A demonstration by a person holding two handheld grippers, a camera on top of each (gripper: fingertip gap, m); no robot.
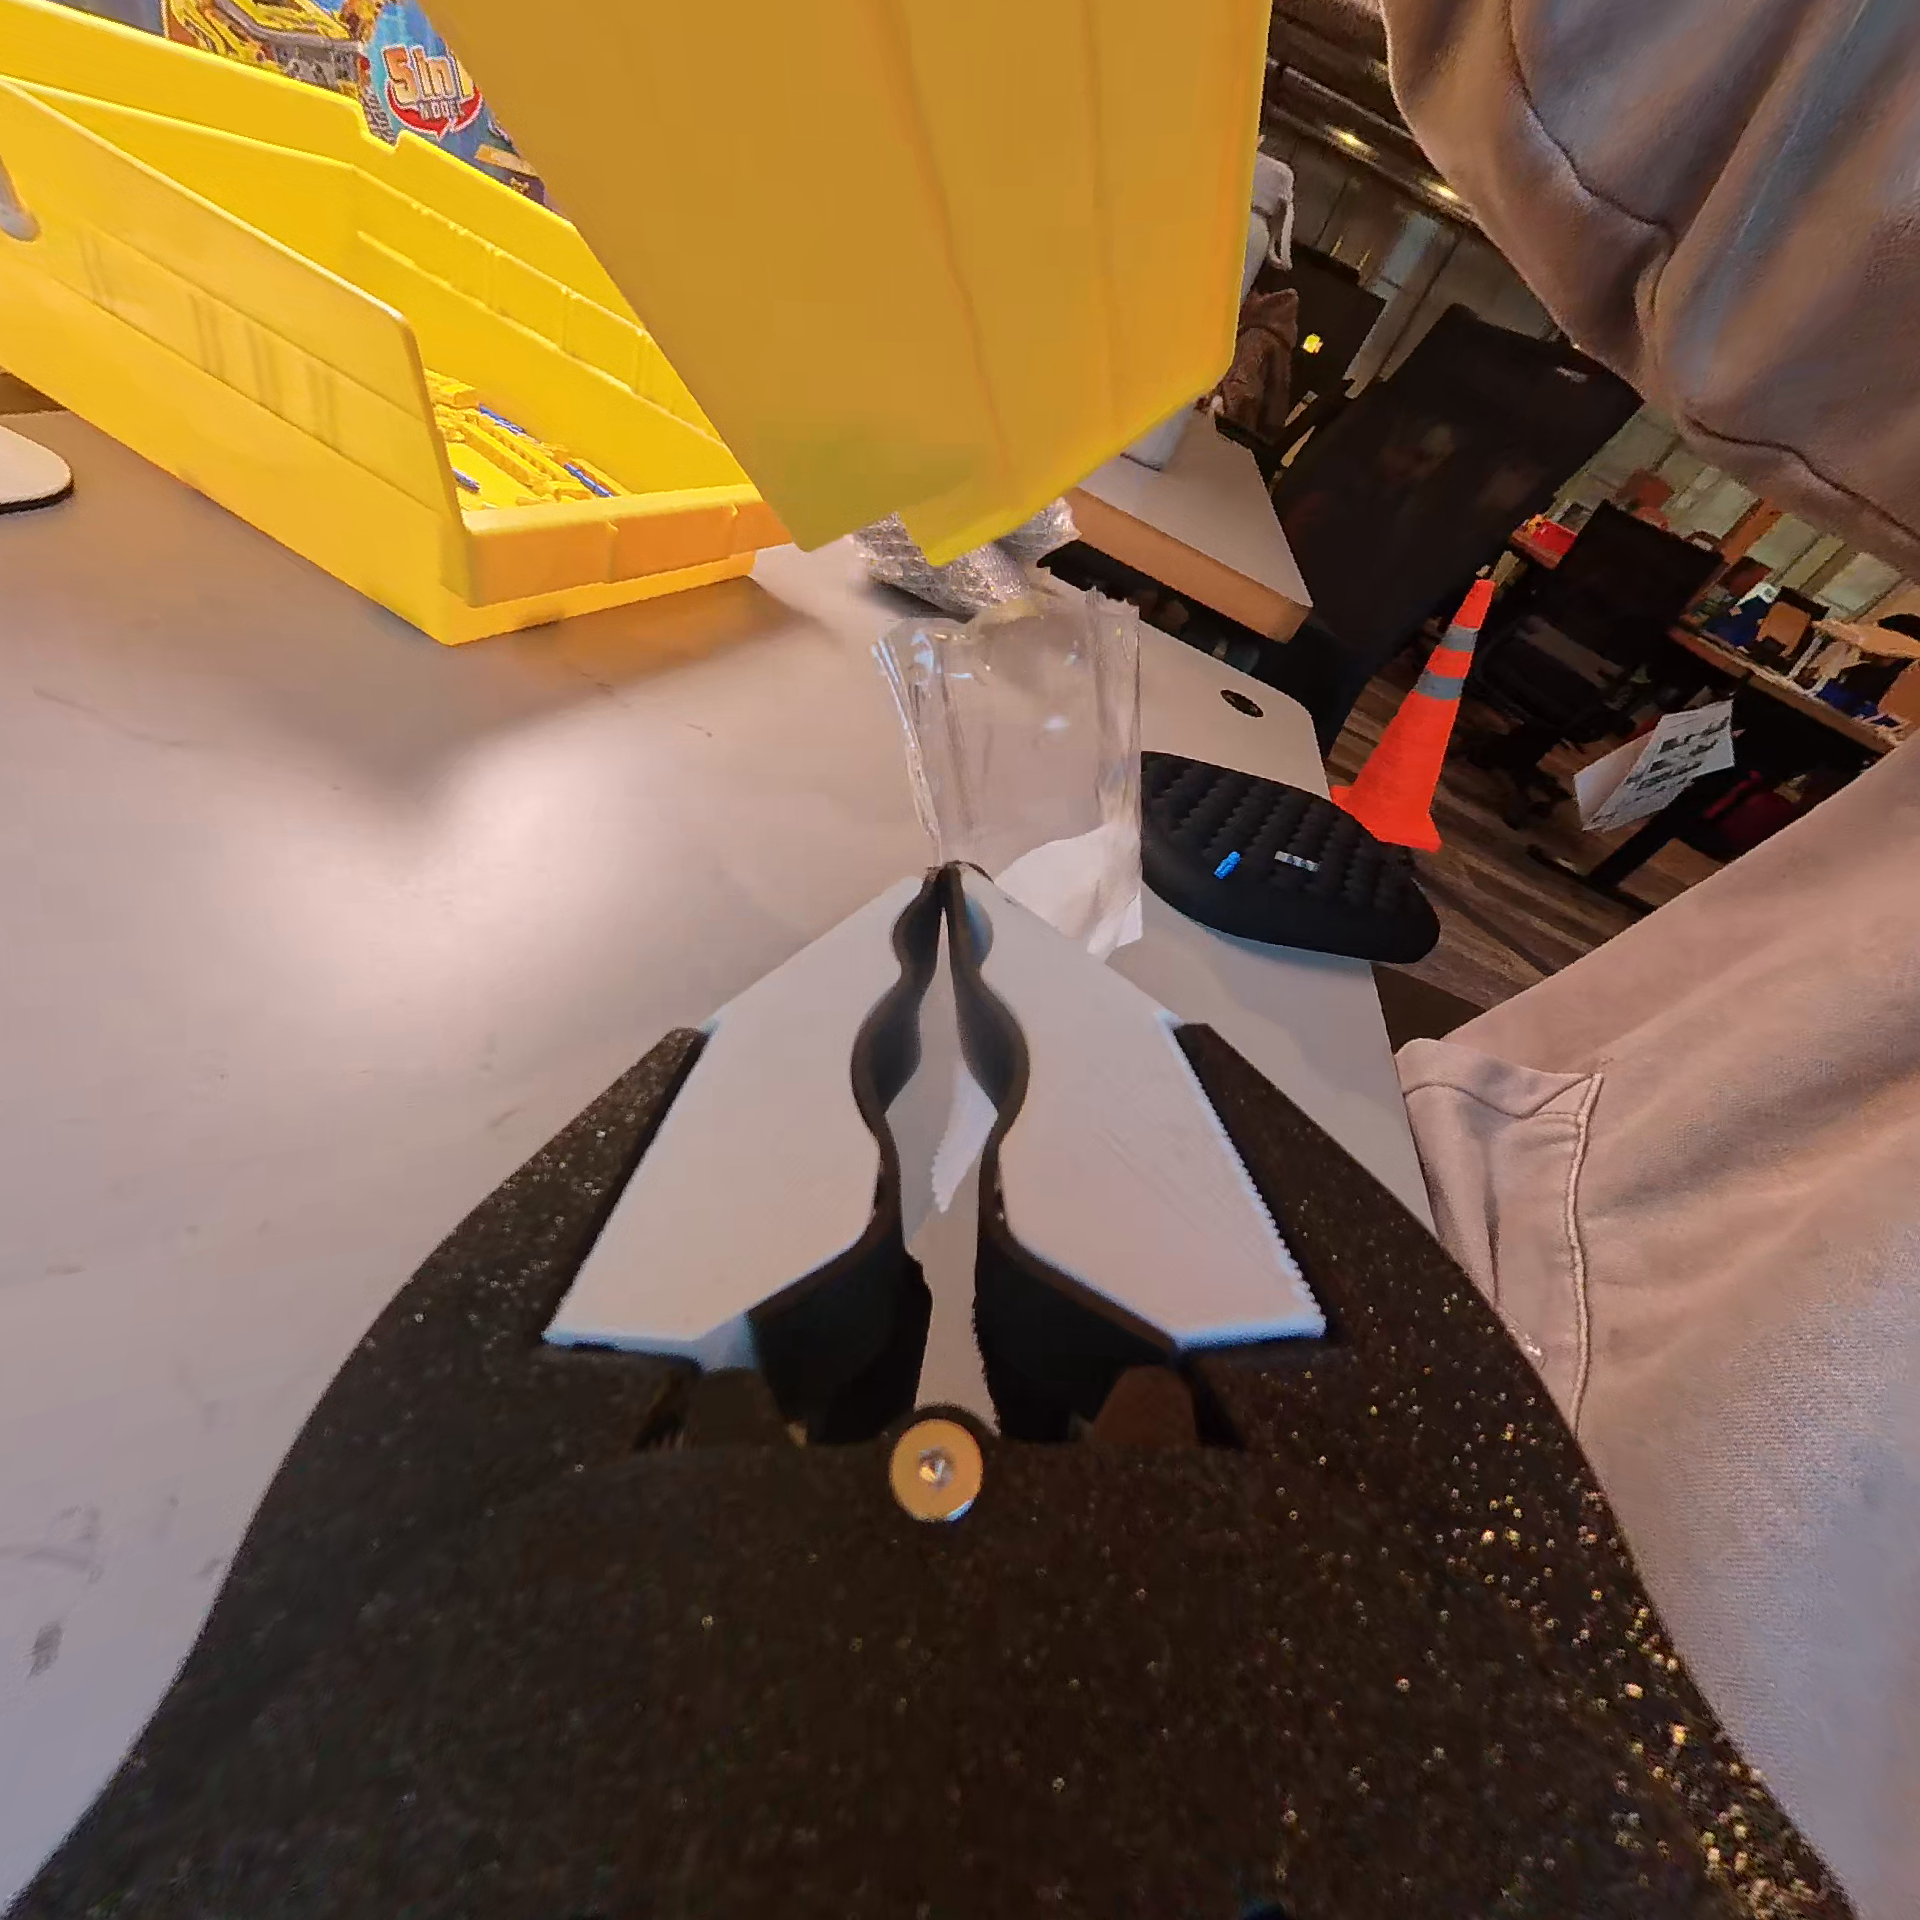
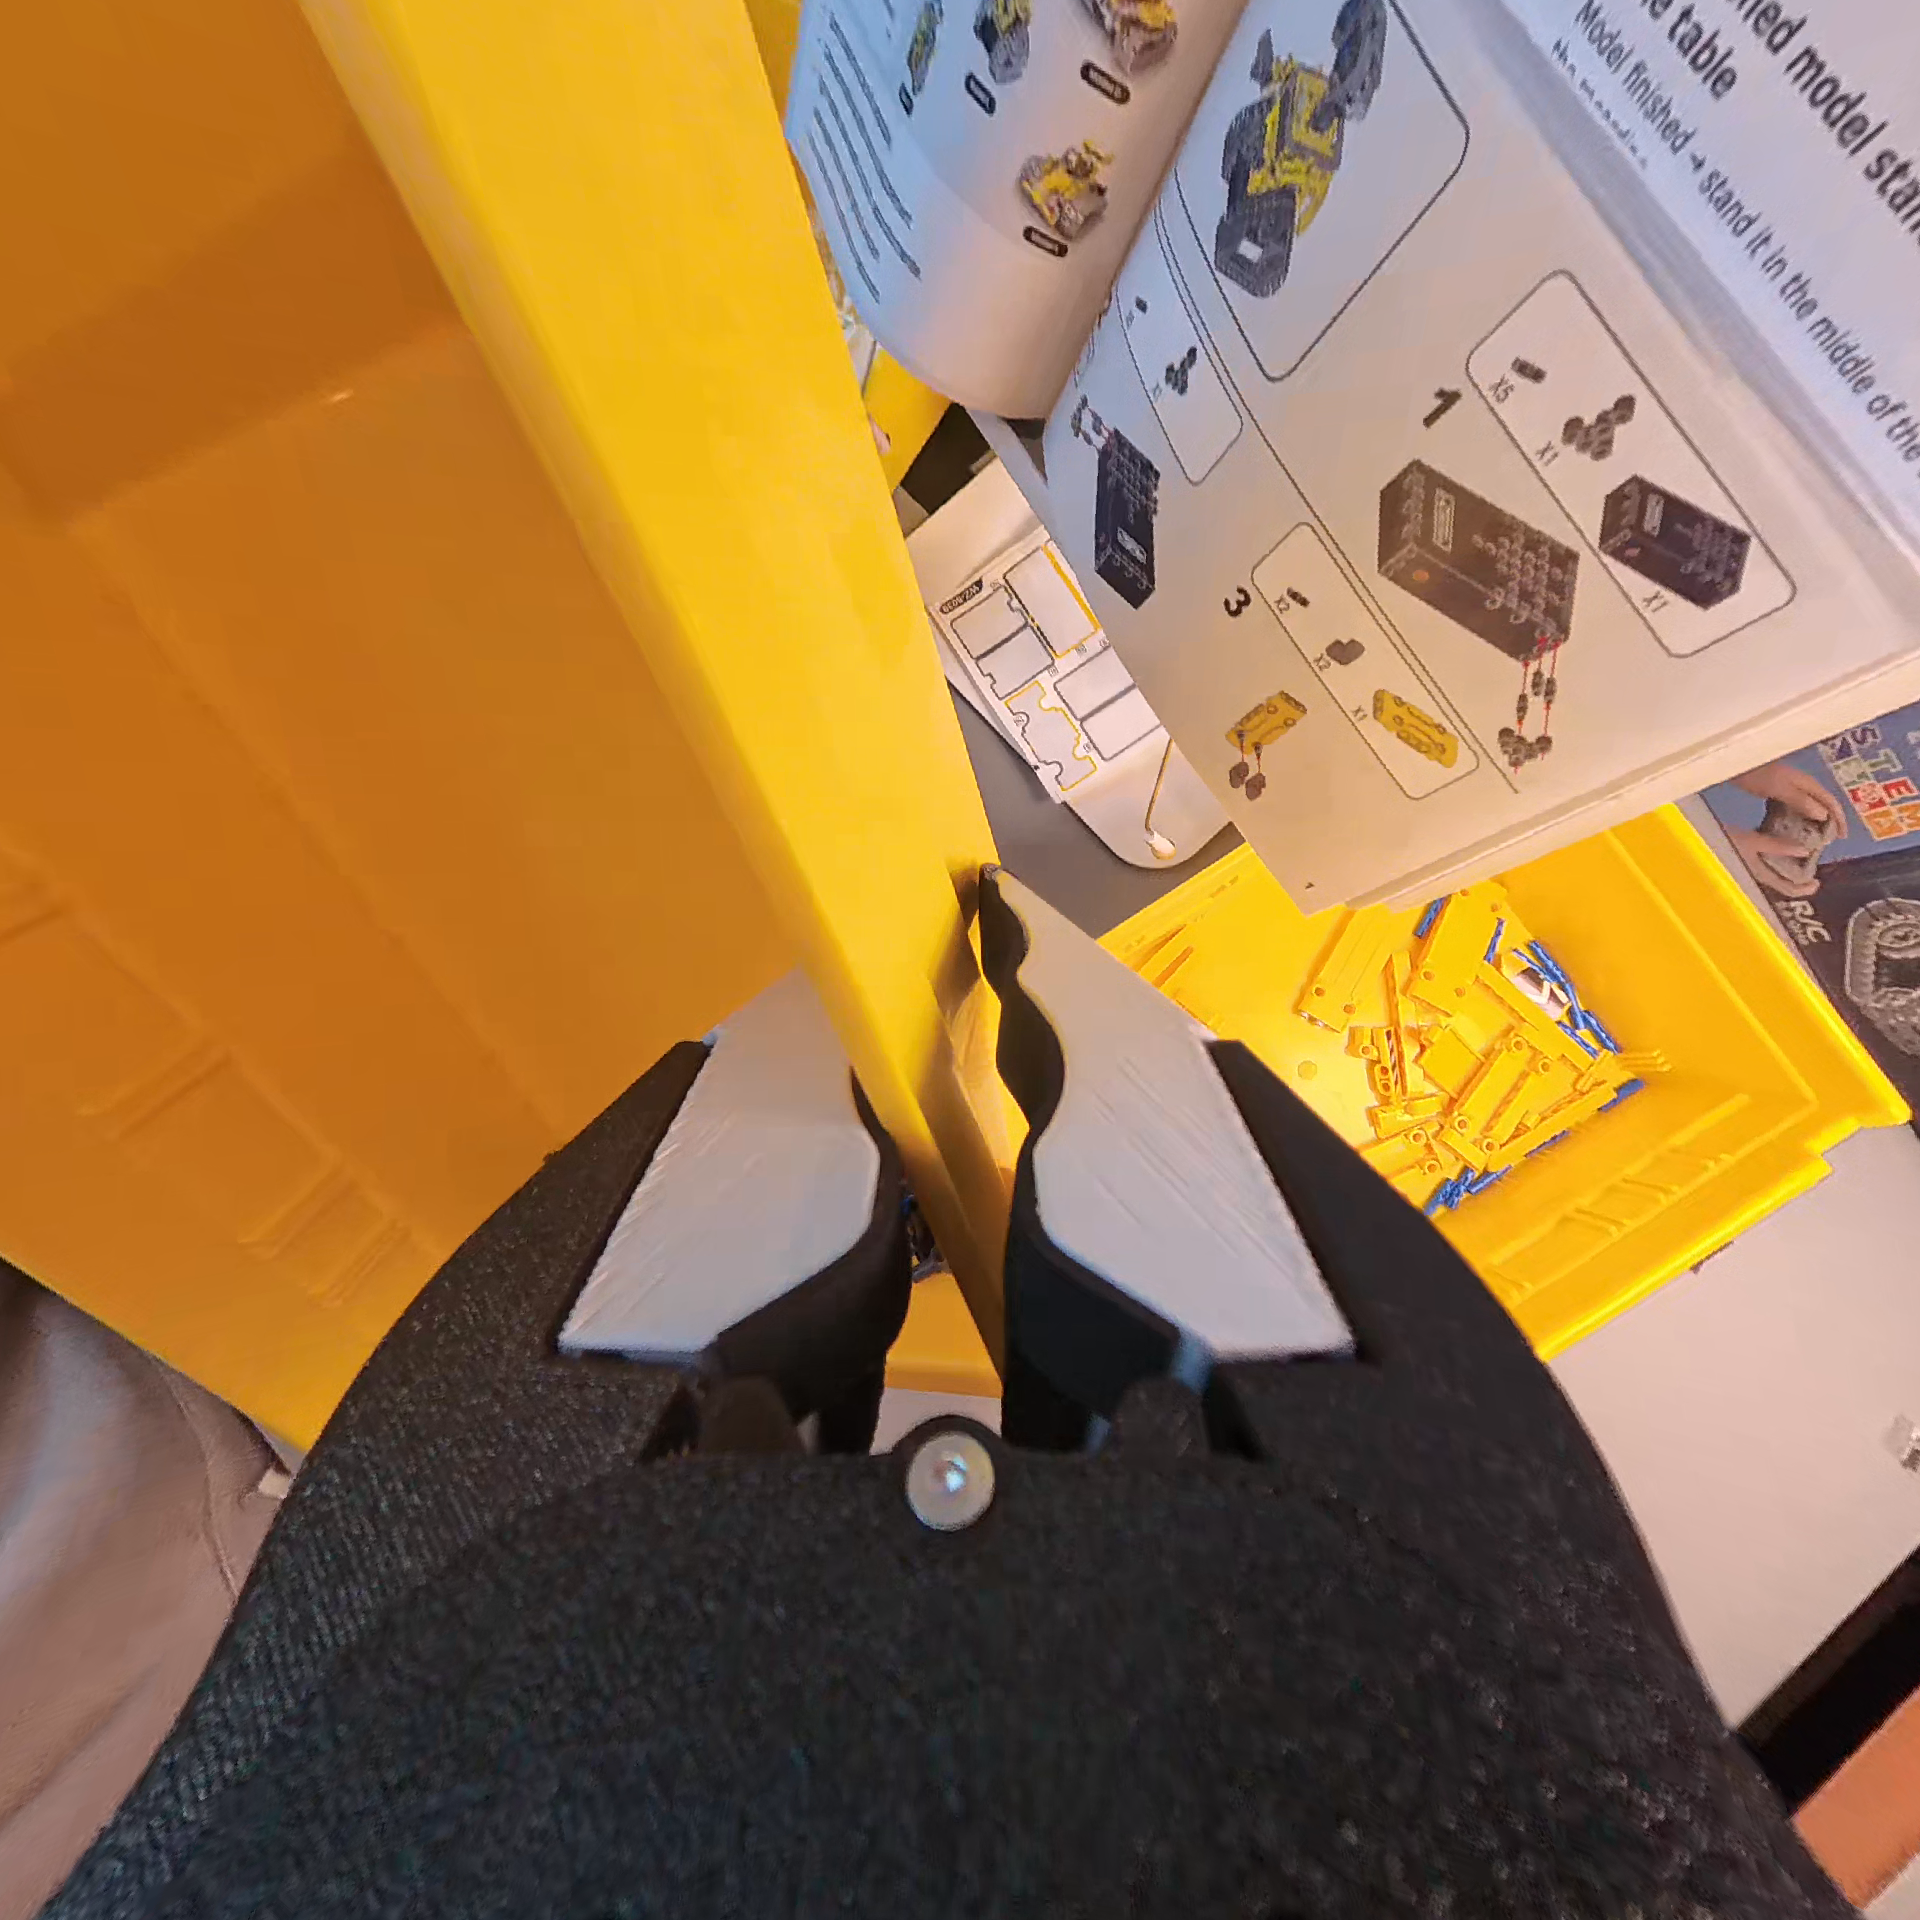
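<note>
While the left gripper (image 1: 948, 878) pinches the bottom edge of a clear plastic bag (image 1: 1013, 748), its fingers are pressed tight together on it. The bag stands up from the fingertips and looks empty, with its torn top just under the raised yellow bin (image 1: 883, 260).

The right gripper (image 2: 971, 935) is closed on the wall of that raised yellow bin (image 2: 644, 520), with one finger on each side of the wall. The bin is lifted and tipped, up off the table (image 1: 312, 883).

Past the raised bin, a yellow tray (image 2: 1621, 1174) sits on the table. A pile of little yellow and blue building pieces (image 2: 1475, 1049) lies in the tray. So the pieces are in the tray, the bag looks empty, and the raised bin is in the air, not set down.

Only the left wrist view shows the bag. It also shows a black bumpy pad (image 1: 1278, 862) on the table to the right of the bag, an orange cone (image 1: 1423, 727) on the floor beyond the pad, and a grey sleeve (image 1: 1683, 1247).

Only the right wrist view shows the open instruction booklet (image 2: 1403, 468) above the tray, and it looks down onto the pile of pieces from above.
</note>
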